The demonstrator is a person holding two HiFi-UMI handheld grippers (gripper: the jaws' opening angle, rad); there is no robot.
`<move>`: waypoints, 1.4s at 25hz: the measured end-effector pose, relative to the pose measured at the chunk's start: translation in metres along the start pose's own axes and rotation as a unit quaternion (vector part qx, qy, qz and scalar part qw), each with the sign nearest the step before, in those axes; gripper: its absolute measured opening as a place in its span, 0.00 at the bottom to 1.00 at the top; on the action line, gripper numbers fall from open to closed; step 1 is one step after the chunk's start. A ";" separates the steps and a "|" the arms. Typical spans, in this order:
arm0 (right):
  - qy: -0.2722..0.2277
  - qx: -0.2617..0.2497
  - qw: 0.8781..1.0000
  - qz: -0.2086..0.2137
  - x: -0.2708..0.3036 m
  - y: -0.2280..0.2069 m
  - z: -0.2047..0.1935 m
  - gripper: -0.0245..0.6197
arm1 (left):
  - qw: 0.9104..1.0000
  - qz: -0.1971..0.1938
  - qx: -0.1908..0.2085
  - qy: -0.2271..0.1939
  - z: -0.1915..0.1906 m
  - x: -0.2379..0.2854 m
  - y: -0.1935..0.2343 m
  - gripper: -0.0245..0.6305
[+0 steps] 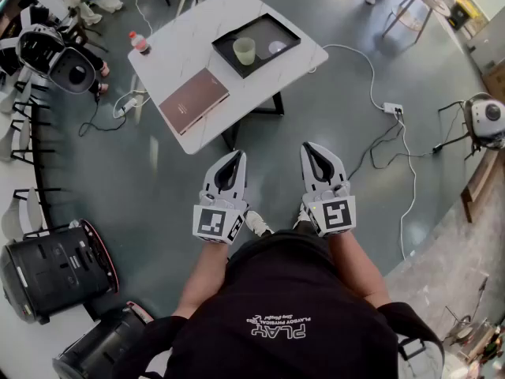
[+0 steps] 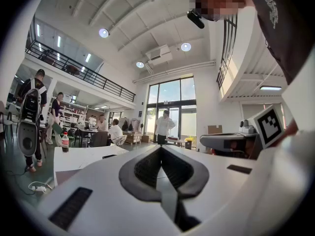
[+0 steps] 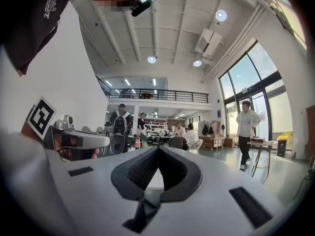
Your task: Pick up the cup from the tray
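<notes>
A pale green cup (image 1: 245, 50) stands upright in a black tray (image 1: 272, 30) on a white table (image 1: 189, 30), far ahead in the head view. My left gripper (image 1: 239, 155) and right gripper (image 1: 308, 146) hang side by side over the grey floor, well short of the table. Both are held level, jaws together, nothing between them. In the left gripper view the left gripper (image 2: 160, 149) has its tips touching, with the table edge (image 2: 78, 159) low at left. The right gripper (image 3: 158, 149) looks the same in its own view.
A brown book (image 1: 193, 99) and a red-capped bottle (image 1: 140, 43) also sit on the table. White cables and a power strip (image 1: 392, 108) cross the floor at right. Black cases (image 1: 55, 271) stand at lower left. Several people (image 2: 164, 127) are in the background hall.
</notes>
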State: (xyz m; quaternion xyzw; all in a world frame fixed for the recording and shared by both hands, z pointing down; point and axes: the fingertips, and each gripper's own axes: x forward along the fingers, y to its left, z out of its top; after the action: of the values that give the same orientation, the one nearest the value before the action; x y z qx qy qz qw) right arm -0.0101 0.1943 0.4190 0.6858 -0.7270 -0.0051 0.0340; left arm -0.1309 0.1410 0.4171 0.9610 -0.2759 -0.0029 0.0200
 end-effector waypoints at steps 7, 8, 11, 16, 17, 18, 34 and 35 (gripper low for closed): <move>-0.003 -0.003 1.000 0.021 0.004 -0.008 -0.004 0.05 | 1.000 0.001 -0.015 -0.001 0.001 0.013 -0.015 0.05; -0.006 -0.003 1.000 0.024 0.006 -0.010 -0.003 0.05 | 1.000 0.003 -0.013 -0.001 0.002 0.015 -0.015 0.05; -0.021 0.008 0.999 0.031 0.008 -0.014 -0.001 0.05 | 1.000 0.010 -0.012 -0.002 0.001 0.018 -0.016 0.05; -0.020 0.013 0.999 0.043 0.003 -0.028 -0.006 0.05 | 1.000 0.019 -0.009 0.000 0.000 0.031 -0.028 0.05; -0.020 0.014 0.999 0.041 0.002 -0.034 -0.007 0.05 | 1.000 0.019 -0.007 0.003 -0.001 0.035 -0.033 0.05; -0.021 0.014 0.999 0.037 0.000 -0.039 -0.008 0.05 | 1.000 0.018 -0.005 0.007 -0.003 0.038 -0.038 0.05; -0.029 0.027 0.996 0.079 -0.001 -0.088 -0.018 0.05 | 0.997 0.072 -0.022 0.024 -0.014 0.077 -0.071 0.05; -0.035 0.027 0.996 0.081 0.000 -0.092 -0.018 0.05 | 0.996 0.078 -0.022 0.025 -0.015 0.078 -0.072 0.05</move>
State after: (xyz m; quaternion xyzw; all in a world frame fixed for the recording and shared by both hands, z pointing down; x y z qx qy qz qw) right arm 0.0823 0.1896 0.4322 0.6247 -0.7807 -0.0063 -0.0097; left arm -0.0265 0.1608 0.4294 0.9358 -0.3489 0.0170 0.0484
